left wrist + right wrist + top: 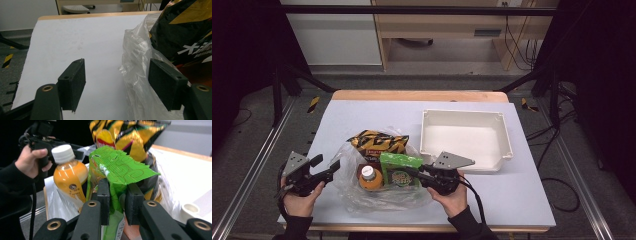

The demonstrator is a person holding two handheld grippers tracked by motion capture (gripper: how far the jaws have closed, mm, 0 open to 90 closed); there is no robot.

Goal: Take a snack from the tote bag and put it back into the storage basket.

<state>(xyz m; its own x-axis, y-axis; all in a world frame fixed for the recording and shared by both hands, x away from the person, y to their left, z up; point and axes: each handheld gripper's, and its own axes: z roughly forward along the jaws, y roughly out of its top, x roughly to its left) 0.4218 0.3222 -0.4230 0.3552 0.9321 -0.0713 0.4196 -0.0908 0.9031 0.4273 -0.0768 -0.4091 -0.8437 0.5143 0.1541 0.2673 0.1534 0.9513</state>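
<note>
While the right gripper (117, 202) pinches the green snack packet (120, 170) between its two jaws, the packet stands up inside the clear plastic bag (347, 185) on the table (512, 195). Just beside it stands an orange drink bottle (67, 175), with a yellow and black chip bag (379, 142) behind. The left gripper (116, 82) is wide open, holding nothing, with one jaw against the bag's edge. A white tray (464, 137) sits near.
</note>
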